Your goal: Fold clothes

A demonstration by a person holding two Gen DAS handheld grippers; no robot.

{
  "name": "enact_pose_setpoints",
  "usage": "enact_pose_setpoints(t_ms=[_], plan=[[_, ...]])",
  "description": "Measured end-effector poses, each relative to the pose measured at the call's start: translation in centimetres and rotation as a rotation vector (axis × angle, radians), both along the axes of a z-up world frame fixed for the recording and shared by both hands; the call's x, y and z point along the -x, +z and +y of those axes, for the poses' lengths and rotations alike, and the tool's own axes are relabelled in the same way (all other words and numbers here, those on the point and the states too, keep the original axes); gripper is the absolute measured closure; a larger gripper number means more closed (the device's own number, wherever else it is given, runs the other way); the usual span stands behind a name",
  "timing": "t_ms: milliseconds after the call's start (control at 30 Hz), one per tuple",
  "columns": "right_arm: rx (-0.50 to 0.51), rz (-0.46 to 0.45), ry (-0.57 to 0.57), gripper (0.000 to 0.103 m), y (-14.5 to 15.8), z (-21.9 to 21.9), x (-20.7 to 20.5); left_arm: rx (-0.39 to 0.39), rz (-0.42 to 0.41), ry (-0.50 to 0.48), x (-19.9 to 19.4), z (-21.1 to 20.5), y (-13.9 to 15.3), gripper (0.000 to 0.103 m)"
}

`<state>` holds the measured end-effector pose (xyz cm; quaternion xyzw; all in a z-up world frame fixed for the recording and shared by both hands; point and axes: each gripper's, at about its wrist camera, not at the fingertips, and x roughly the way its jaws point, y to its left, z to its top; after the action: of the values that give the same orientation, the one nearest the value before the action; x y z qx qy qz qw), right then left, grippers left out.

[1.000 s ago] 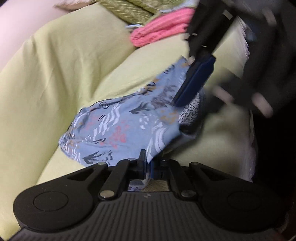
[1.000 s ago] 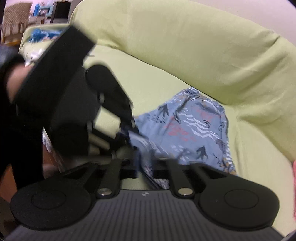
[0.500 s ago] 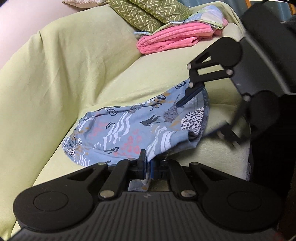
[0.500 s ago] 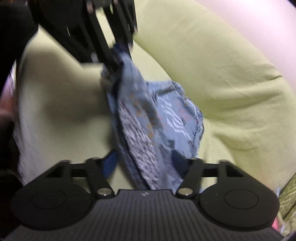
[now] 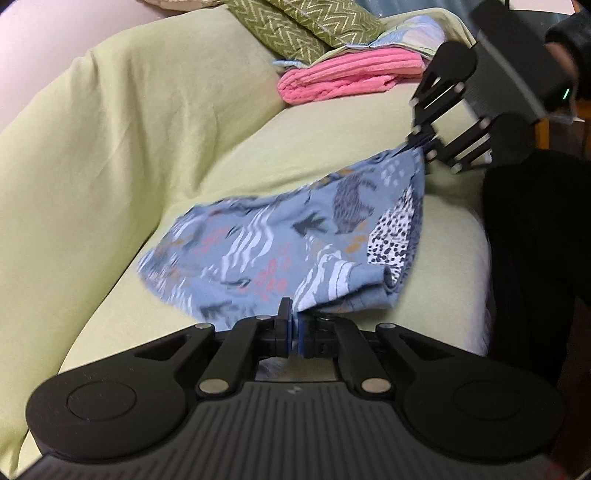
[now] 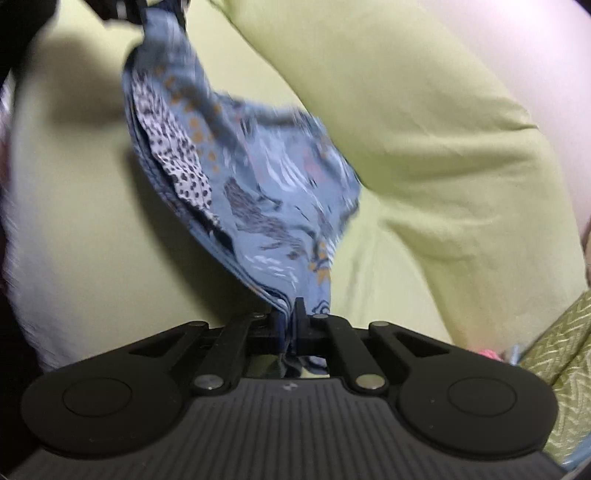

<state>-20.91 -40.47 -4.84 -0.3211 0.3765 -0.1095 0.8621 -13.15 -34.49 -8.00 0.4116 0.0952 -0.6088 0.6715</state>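
Observation:
A blue patterned garment [image 5: 295,240] hangs stretched between my two grippers above the green sofa seat. My left gripper [image 5: 293,325] is shut on its near edge. My right gripper [image 5: 421,142] shows at the far right of the left wrist view, pinching the opposite corner. In the right wrist view the garment [image 6: 251,184] runs from my right gripper [image 6: 291,317], shut on a bunched corner, up to the left gripper [image 6: 159,7] at the top left.
The sofa [image 5: 129,147] has a green cover and a tall backrest [image 6: 424,129]. A folded pink towel [image 5: 343,79] and green zigzag cushions [image 5: 306,26] lie at the far end of the seat. A dark leg [image 5: 535,258] is at the right.
The right gripper closed on the garment's far corner and pulled away from the left gripper. The garment lifted off the seat and now stretches between both grippers.

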Motion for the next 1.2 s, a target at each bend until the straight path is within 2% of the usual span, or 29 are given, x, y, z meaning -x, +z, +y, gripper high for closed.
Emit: enact_pose_setpoints(t_ms=[167,267,367,533,667,767,867,900,967,1000,1067,1133,1200], plan=[[-0.129,0.093,0.11,0.102,2.4,5.6,2.8,-0.047,0.064,0.005,0.6,6.7,1.6,0.102],[-0.184,0.156,0.154,0.102,2.4,7.3,3.5,-0.102,0.09,0.0,1.0,8.1,0.9,0.102],[-0.149,0.197,0.166,0.102,3.0,6.5,2.7,-0.11,0.145,-0.015,0.3,7.2,1.0,0.102],[-0.208,0.194,0.123,0.102,4.4,0.2,-2.9,-0.012,0.319,0.052,-5.2,3.5,4.6,0.102],[-0.258,0.191,0.087,0.102,5.4,-4.8,-7.5,0.011,0.441,0.137,-11.6,-1.2,5.9,0.102],[-0.296,0.188,0.06,0.102,6.2,-8.6,-10.9,-0.008,0.53,0.199,-16.2,-4.8,4.7,0.102],[-0.333,0.185,0.033,0.102,7.0,-12.4,-14.3,-0.024,0.605,0.28,-20.1,-7.5,2.1,0.102],[-0.372,0.191,0.016,0.102,6.4,-13.7,-15.4,-0.032,0.63,0.308,-21.2,-8.2,1.1,0.102],[-0.453,0.179,-0.026,0.1,5.0,-15.7,-16.8,-0.036,0.686,0.357,-23.0,-8.9,-0.6,0.1],[-0.493,0.172,-0.048,0.098,4.2,-16.8,-17.4,-0.033,0.714,0.385,-23.7,-9.0,-1.5,0.092],[-0.602,0.065,-0.125,0.081,4.2,-19.0,-16.7,-0.005,0.783,0.426,-24.8,-8.7,-2.8,0.087],[-0.712,-0.06,-0.204,0.07,4.3,-21.1,-15.5,0.052,0.88,0.459,-25.9,-7.9,-3.4,0.084],[-0.818,-0.179,-0.277,0.07,4.1,-22.7,-13.2,0.096,0.941,0.486,-26.5,-7.0,-3.9,0.081]])
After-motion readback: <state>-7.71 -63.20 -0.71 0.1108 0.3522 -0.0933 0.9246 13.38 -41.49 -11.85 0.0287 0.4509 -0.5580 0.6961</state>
